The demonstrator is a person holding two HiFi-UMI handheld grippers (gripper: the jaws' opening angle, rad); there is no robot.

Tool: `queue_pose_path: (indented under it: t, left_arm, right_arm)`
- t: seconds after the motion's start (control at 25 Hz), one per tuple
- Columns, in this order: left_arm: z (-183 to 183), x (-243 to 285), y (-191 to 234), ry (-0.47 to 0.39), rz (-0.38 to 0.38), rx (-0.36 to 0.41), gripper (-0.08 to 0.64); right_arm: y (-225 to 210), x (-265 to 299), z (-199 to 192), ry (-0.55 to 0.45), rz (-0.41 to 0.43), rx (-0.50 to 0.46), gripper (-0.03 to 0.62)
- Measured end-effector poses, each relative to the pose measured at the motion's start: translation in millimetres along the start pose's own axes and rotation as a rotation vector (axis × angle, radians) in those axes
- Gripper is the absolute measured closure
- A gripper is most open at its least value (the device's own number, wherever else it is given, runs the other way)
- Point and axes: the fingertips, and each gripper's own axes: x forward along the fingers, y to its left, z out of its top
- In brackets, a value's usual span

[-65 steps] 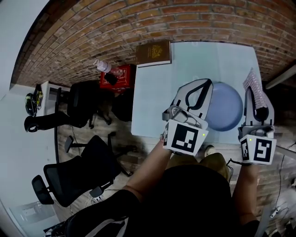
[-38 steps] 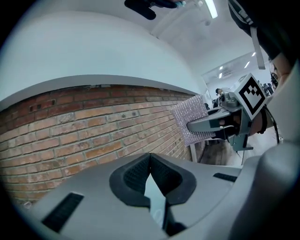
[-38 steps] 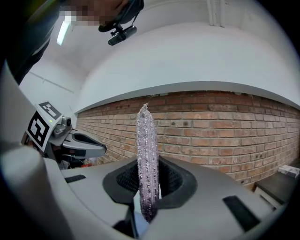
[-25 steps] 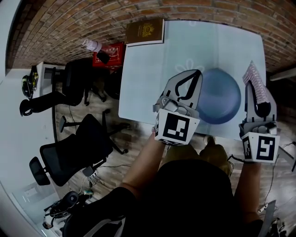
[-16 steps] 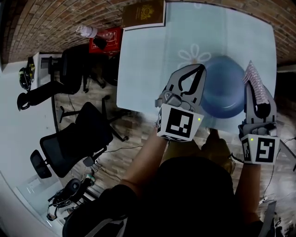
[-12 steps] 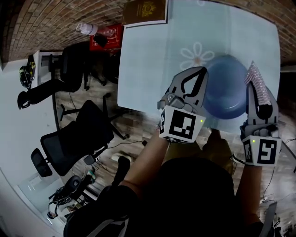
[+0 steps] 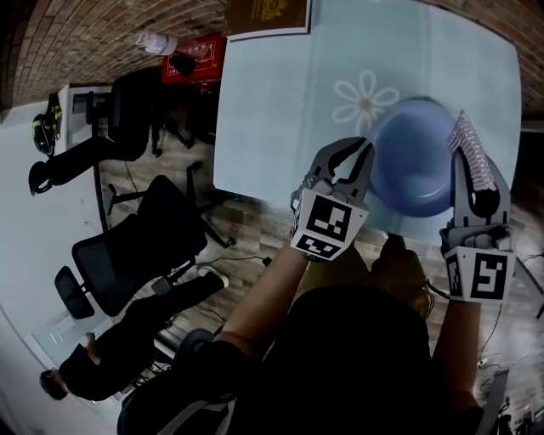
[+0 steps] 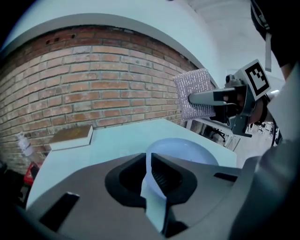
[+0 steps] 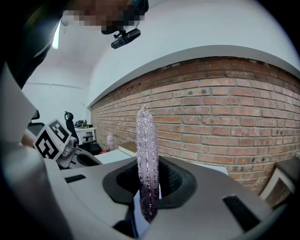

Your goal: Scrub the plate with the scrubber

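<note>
A blue plate (image 7: 414, 161) sits near the front edge of the pale table (image 7: 272, 127). My left gripper (image 7: 366, 149) is shut on the plate's left rim; in the left gripper view the thin rim (image 8: 151, 176) stands between the pads, with the plate's bowl (image 8: 187, 149) beyond. My right gripper (image 7: 473, 174) is over the plate's right edge, shut on a glittery pink-silver scrubber (image 7: 470, 146) that stands upright above the jaws. That scrubber (image 9: 147, 159) fills the middle of the right gripper view, and shows as the scrubber (image 8: 194, 95) in the left gripper view, above the plate.
A brown book (image 7: 267, 17) lies at the table's far left corner. A flower print (image 7: 364, 96) marks the cloth behind the plate. On the floor to the left are a red box (image 7: 197, 53), a bottle (image 7: 153, 42) and black office chairs (image 7: 127, 263). A person (image 7: 102, 361) is at the lower left.
The head view has shifted, so the table and plate sit lower and nearer. Both grippers keep their holds. A person has come into view by the chairs at the lower left.
</note>
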Motion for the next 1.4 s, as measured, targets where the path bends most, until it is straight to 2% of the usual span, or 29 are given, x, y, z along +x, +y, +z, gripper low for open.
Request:
queue_pose_path:
  t: [0.2, 0.28, 0.4, 0.48, 0.68, 1.0, 1.16, 1.4]
  left_arm:
    - [-38, 6, -4, 0.085, -0.026, -0.082, 0.521]
    - [-49, 9, -8, 0.102, -0.054, -0.147, 0.423]
    - [-60, 14, -10, 0.105, -0.078, -0.276, 0.42]
    - [-68, 16, -10, 0.118, -0.074, -0.331, 0.42]
    - [-82, 24, -7, 0.152, -0.029, -0.352, 0.422]
    - [-91, 34, -7, 0.166, -0.007, -0.419, 0.448]
    - [-92, 38, -7, 0.166, -0.004, -0.415, 0.465]
    - [-92, 45, -7, 0.164, -0.006, -0.443, 0.474]
  right_arm:
    - [7, 10, -12, 0.023, 0.029, 0.001, 0.514]
    - [13, 15, -19, 0.034, 0.047, -0.003, 0.514]
    - [26, 29, -25, 0.036, 0.088, -0.006, 0.514]
    - [37, 39, -25, 0.033, 0.114, 0.019, 0.514]
    - [61, 52, -61, 0.105, 0.22, -0.031, 0.514]
    - [83, 61, -103, 0.193, 0.288, 0.066, 0.514]
    - [96, 64, -123, 0.243, 0.345, 0.032, 0.514]
    - [104, 75, -135, 0.27, 0.381, 0.052, 0.514]
